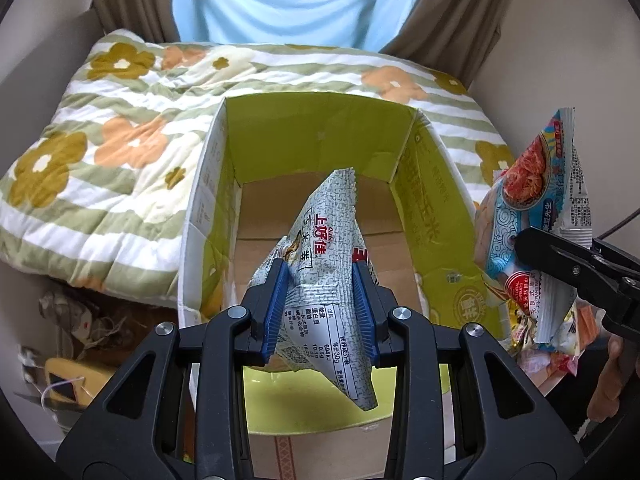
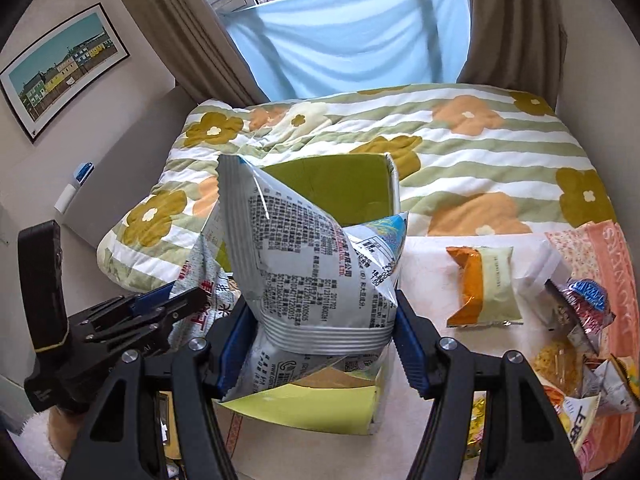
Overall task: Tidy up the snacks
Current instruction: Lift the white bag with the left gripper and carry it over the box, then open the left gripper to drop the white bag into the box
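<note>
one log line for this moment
left gripper: shut on grey snack bag over box | right gripper: shut on blue snack bag

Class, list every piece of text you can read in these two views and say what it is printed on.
"Oishi 上好佳": grey bag in left hand-held gripper.
"694kJ", "30g": same bag.
"LTD.": white bag in right hand-held gripper.
"玉米": box wall.
Remaining print: too small.

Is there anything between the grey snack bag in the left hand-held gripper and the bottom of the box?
Nothing visible. The left hand-held gripper holds the grey snack bag over the open box, whose brown floor looks bare below it. The part directly behind the bag is hidden.
</note>
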`<state>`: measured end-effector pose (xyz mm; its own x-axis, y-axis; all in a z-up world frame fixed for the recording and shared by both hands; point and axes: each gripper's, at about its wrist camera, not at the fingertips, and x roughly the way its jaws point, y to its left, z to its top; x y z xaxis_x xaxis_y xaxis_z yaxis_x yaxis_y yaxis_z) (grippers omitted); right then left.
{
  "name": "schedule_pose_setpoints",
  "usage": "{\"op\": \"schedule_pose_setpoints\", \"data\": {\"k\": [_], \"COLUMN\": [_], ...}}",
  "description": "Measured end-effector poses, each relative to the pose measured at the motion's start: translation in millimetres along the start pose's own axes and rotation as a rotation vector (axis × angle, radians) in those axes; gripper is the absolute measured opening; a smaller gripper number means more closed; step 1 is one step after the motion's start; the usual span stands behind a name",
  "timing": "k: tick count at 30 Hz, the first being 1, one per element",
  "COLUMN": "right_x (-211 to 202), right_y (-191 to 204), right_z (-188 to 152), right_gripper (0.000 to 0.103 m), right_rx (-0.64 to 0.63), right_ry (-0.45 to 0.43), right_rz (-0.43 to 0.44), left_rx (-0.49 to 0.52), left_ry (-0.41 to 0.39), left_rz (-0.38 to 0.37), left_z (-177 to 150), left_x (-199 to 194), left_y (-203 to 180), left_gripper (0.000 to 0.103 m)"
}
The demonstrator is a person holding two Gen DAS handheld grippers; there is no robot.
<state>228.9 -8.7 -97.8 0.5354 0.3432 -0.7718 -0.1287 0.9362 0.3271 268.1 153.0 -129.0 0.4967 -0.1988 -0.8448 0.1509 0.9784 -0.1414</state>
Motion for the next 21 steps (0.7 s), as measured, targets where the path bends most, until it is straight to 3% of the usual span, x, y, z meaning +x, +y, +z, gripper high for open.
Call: {"op": "schedule_pose_setpoints", "data": {"k": [7,11,14,21], "right_x": [27.2,37.7,43.5,46.8], "right_y": [5.1,1.9,-1.8,-5.4], "right_z": [0.0,0.9,-0.4,1.0], "right_gripper": [0.061,0.061,0.062,0.062], "right_rx": [0.025,0.053,0.067,0.066], "right_ry": [0.052,0.078,0.099,0.117], "right_rz": [-0.008,0.013,0.019,0.033], "left_rx": [0.035,0.017,0.040,0.017], "left_ry": [0.038,0.038,0.077,0.101], "left_rz": [0.026,0.008,0.040,0.029], "left_z": [0.2,3.9,5.0,-12.5], "left_x": [32.0,34.0,39.1,32.0], "left_y": [-0.3,-1.7,-5.0,-2.8], "left_gripper": [0.030,0.030,0.031,0.035]}}
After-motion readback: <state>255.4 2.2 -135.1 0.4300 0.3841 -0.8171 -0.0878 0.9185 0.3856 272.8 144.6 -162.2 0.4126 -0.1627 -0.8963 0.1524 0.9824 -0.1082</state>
